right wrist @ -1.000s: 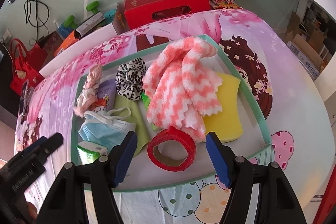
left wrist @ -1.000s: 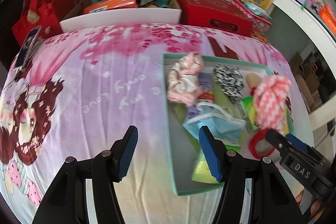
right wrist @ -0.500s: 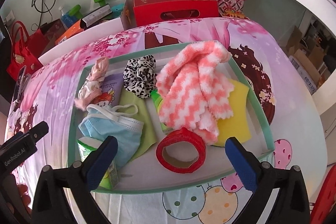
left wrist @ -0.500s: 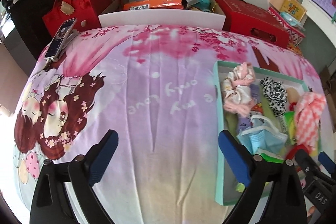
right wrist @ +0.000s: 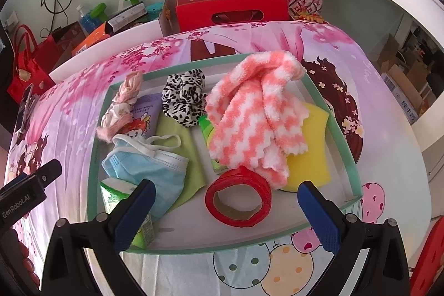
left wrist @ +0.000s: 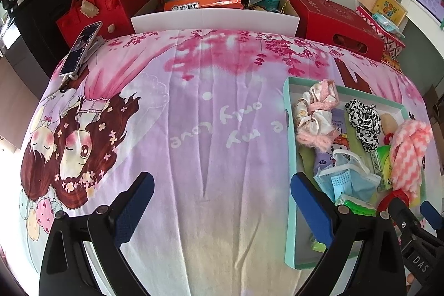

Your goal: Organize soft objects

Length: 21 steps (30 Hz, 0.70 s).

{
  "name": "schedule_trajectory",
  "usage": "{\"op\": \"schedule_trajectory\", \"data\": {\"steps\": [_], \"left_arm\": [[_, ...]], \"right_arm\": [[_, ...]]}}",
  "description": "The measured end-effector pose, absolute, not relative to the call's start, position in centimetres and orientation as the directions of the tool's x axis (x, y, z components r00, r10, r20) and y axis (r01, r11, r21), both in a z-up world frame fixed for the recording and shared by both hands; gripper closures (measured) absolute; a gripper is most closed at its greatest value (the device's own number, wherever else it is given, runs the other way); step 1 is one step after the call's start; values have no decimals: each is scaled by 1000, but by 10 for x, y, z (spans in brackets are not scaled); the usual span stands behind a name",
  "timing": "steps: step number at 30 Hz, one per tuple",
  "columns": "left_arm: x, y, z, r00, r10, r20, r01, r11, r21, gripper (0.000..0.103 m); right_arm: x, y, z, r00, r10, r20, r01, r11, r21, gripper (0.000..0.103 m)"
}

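At the far left, a phone point(left wrist: 81, 49) lies on a stand at the edge of the cartoon-print cloth point(left wrist: 194, 107), just beside a red felt bag point(left wrist: 102, 4). The left gripper point(left wrist: 222, 208) hovers over bare cloth with its blue-padded jaws spread wide and nothing between them; its right finger sits over the left wall of the mint-green tray point(left wrist: 288, 157).

All the soft things lie inside that tray. In the right wrist view, going from its left side: a pale pink scrunchie point(right wrist: 122, 107) at the far-left corner, resting partly on a purple booklet point(right wrist: 144, 113); a blue face mask point(right wrist: 147, 168) nearer, draped over a green cloth point(right wrist: 191, 154) and touching a green tissue pack point(right wrist: 116, 193) at the near-left corner. Toward the middle, a leopard-print scrunchie point(right wrist: 184, 99) lies far back. A red tape roll point(right wrist: 238, 201) lies flat near the front wall. Right of centre, a pink-and-white fluffy towel point(right wrist: 249, 113) is heaped over a yellow sponge cloth point(right wrist: 310, 157) and touches the tape roll.

The right gripper point(right wrist: 226, 215) is held over the tray's near wall, jaws wide apart and holding nothing, with the tape roll between the two fingers' lines. Beyond the cloth stands a red box point(right wrist: 230, 6).
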<state>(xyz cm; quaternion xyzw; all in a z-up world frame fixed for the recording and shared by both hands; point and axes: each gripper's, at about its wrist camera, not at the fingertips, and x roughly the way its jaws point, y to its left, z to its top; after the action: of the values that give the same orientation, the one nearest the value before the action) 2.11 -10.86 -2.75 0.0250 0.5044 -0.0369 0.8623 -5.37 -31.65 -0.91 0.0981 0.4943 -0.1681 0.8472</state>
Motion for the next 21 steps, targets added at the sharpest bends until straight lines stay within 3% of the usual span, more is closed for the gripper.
{"op": "schedule_trajectory", "data": {"steps": [5,21], "left_arm": [[17,-110,-24,486,-42,-873,79,997,-4,4],[3,-87,-17,490,130,-862,-36,991,129,4]], "right_arm": [[-55,-311,-6,459,-183,-869,364,931,-4,0],[-54,-290,0,464,-190,-865,315,948,-39,0]]}}
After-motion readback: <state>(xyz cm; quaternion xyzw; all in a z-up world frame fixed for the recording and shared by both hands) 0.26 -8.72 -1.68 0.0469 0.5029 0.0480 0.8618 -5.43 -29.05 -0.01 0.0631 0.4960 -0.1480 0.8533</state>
